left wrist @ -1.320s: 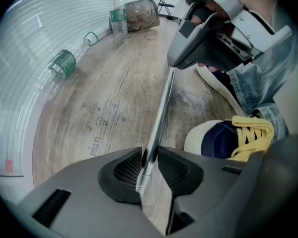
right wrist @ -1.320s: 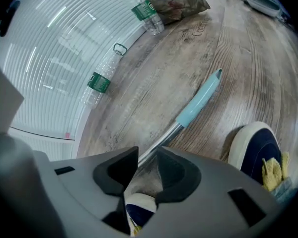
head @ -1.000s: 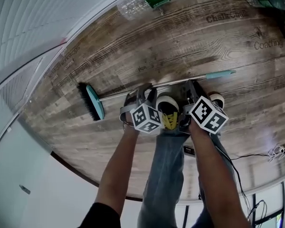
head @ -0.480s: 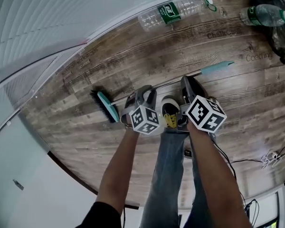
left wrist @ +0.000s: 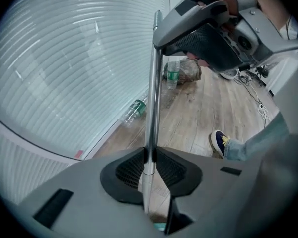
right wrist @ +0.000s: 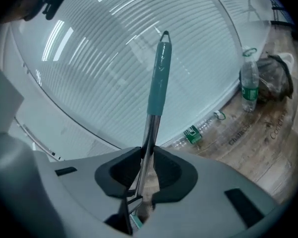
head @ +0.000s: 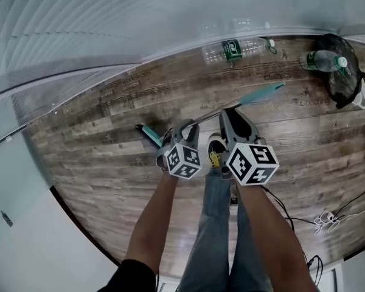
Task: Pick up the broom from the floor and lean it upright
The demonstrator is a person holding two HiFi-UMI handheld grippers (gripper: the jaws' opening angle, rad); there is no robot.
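The broom has a teal brush head (head: 148, 132), a silver handle (head: 202, 115) and a teal grip (head: 260, 93). It hangs tilted off the wooden floor, grip end higher. My left gripper (head: 184, 128) is shut on the handle close to the brush head; the pole is pinched between its pads (left wrist: 149, 155). My right gripper (head: 230, 117) is shut on the handle further up, just below the teal grip (right wrist: 159, 78), with the pole between its pads (right wrist: 145, 158). Both pairs of jaws have just been closing on the handle.
A plastic bottle (head: 234, 48) lies by the white slatted wall (head: 109, 23). An upright bottle (head: 321, 59) and a dark bag (head: 344, 78) sit at the far right. Cables (head: 328, 218) trail at the lower right. The person's shoe (head: 215, 146) is under the grippers.
Both grippers have risen with the broom. The brush head has come off the floor and swung in toward the feet, and the grip end now points up toward the wall.
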